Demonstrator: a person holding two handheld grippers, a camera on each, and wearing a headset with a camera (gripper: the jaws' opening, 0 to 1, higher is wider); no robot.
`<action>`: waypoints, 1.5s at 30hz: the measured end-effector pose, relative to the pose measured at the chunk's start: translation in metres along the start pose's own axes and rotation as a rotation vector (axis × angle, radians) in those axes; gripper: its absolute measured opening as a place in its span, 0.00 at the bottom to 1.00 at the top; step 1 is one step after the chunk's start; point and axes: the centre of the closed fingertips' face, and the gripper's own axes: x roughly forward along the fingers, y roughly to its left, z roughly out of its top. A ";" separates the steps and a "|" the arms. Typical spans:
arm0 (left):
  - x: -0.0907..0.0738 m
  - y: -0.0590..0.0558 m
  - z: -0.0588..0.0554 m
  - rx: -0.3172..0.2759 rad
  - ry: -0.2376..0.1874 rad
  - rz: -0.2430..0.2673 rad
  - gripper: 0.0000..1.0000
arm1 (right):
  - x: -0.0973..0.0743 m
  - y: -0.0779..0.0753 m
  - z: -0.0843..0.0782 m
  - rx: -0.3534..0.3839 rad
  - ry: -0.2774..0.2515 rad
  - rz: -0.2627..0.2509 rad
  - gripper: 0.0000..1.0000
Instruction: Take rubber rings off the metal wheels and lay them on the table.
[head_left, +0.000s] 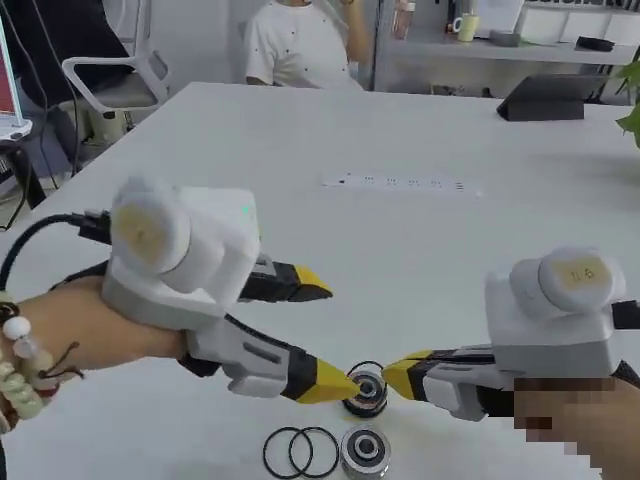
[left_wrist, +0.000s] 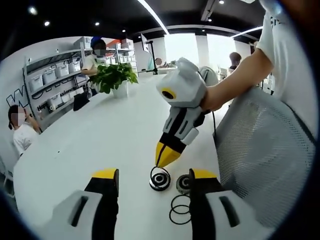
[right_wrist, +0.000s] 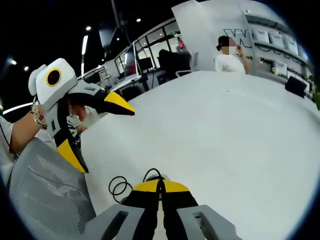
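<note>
A metal wheel (head_left: 366, 393) sits near the table's front edge, with a black rubber ring (head_left: 366, 369) partly lifted off its top. My right gripper (head_left: 395, 378) comes in from the right, shut on that ring at the wheel's side. In the left gripper view the ring (left_wrist: 154, 173) hangs from the right gripper's tip (left_wrist: 165, 159) down to the wheel (left_wrist: 160, 181). My left gripper (head_left: 333, 335) stands open; its lower jaw touches the wheel's left side. A second wheel (head_left: 365, 450) lies nearer, beside two loose rings (head_left: 300, 452) flat on the table.
A white power strip (head_left: 400, 183) lies mid-table. A person (head_left: 295, 45) sits at the far edge, with a chair (head_left: 110, 80) at the back left and a black stand (head_left: 545, 100) at the back right. A potted plant (left_wrist: 112, 75) stands on the table.
</note>
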 end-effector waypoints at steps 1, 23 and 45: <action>-0.005 0.000 0.001 0.004 -0.001 0.005 0.55 | -0.001 0.000 0.001 0.001 -0.006 -0.001 0.00; -0.097 -0.014 -0.026 -0.125 -0.052 0.202 0.74 | -0.017 0.013 0.034 0.056 -0.129 0.039 0.00; -0.100 -0.040 -0.080 -0.279 0.012 0.229 0.76 | -0.013 0.059 0.046 -0.028 -0.131 0.126 0.00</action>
